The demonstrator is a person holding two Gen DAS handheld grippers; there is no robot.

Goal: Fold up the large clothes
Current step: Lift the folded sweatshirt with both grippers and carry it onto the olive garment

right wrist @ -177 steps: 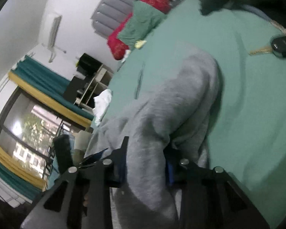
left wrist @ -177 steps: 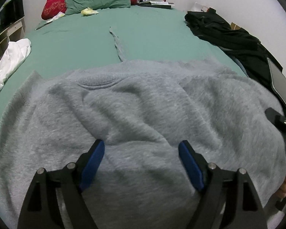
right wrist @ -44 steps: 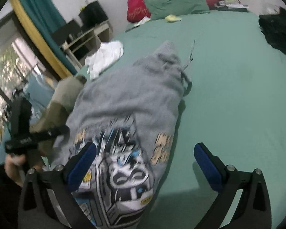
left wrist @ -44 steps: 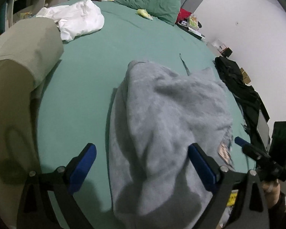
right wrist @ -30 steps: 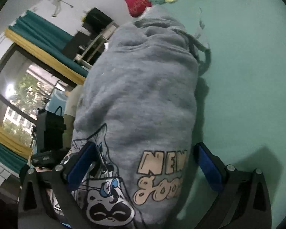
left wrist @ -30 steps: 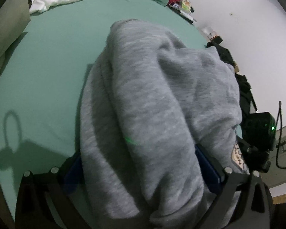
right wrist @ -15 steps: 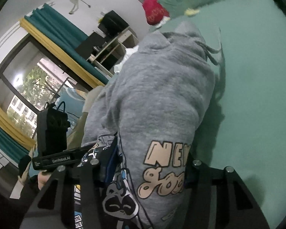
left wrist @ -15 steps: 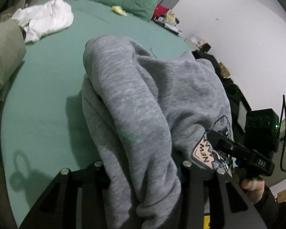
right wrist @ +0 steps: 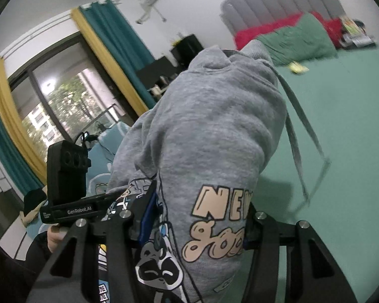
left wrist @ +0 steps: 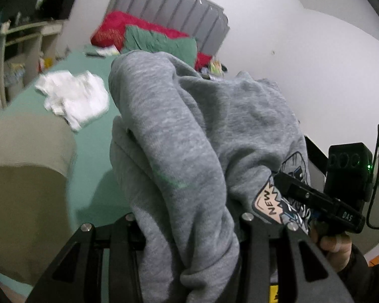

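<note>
Grey hoodie (left wrist: pixel 189 139) bunched between both grippers' fingers, apparently lifted off bed (right wrist: pixel 341 126)

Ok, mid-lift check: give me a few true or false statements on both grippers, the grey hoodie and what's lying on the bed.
1. The left gripper is shut on the grey hoodie. True.
2. The right gripper is open and empty. False: it is shut on the hoodie's printed part.
3. The hoodie lies flat on the green bed sheet. False: it is bunched and raised between both grippers.
4. A white garment lies on the sheet, apart from the hoodie. True.
5. A drawstring hangs loose from the hoodie. True.
6. The print faces the left wrist camera in full. False: only an edge reading NEW shows there.
</note>
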